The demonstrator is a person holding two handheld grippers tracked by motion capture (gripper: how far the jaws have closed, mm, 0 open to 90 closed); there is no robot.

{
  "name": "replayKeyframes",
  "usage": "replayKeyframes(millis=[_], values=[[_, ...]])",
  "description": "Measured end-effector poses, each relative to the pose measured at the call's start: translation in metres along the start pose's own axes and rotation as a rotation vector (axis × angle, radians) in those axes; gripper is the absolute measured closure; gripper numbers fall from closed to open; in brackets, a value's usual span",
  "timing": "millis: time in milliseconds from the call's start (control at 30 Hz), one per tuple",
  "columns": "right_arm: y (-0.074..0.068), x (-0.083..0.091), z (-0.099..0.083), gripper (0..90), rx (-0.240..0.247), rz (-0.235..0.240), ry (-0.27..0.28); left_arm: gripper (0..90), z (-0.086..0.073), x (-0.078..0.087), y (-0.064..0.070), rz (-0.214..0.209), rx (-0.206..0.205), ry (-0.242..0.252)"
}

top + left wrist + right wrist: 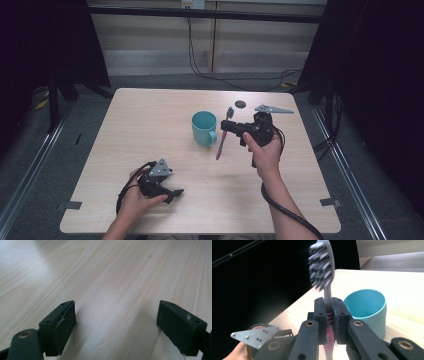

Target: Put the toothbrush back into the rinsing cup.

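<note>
Nearest to me, my left gripper point(172, 192) sits low at the near left part of the table point(150, 125), held in my left hand point(135, 197), with its grey plate on top and its jaws pointing to the right across the wood. In the left gripper view its two black jaws stand wide apart with bare pale wood grain between them.

Farther out, my right hand point(265, 152) holds the right gripper point(226, 126) up over the middle right of the table, forearm coming in from the near edge and the cable trailing back along it. Its jaws point left, toward the cup point(204, 128).

That gripper is clamped on the toothbrush point(222, 137). The brush has a pink handle and a grey neck and head with grey and white bristles. In the right gripper view the jaws are pressed together on the ribbed pink part just below the neck, and the toothbrush point(323, 267) stands upright above them, its head blurred. From above, the pink handle hangs down and slightly toward me, its lower end near the table, just to the right of the cup.

The cup point(367, 307) is teal, stands upright with its handle toward the brush, and looks empty.
</note>
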State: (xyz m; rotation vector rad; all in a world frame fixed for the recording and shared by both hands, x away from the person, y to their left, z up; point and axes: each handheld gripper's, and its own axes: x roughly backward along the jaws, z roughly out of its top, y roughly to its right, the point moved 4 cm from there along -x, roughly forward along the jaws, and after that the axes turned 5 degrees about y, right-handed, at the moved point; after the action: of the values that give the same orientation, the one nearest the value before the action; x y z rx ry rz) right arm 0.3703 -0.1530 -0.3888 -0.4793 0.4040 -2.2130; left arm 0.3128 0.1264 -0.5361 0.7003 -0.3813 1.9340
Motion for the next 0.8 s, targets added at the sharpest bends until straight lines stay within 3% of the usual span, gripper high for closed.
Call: replayKeyframes(millis=[67, 800], values=[[0.0, -0.001, 0.003, 83.6, 0.004, -0.001, 0.005, 15.5, -0.001, 0.001, -0.001, -0.003, -0.013, -0.001], [0.001, -0.005, 0.03, 83.6, 0.035, -0.027, 0.033, 14.5, -0.001, 0.0, 0.0, 0.001, -0.008, 0.012]])
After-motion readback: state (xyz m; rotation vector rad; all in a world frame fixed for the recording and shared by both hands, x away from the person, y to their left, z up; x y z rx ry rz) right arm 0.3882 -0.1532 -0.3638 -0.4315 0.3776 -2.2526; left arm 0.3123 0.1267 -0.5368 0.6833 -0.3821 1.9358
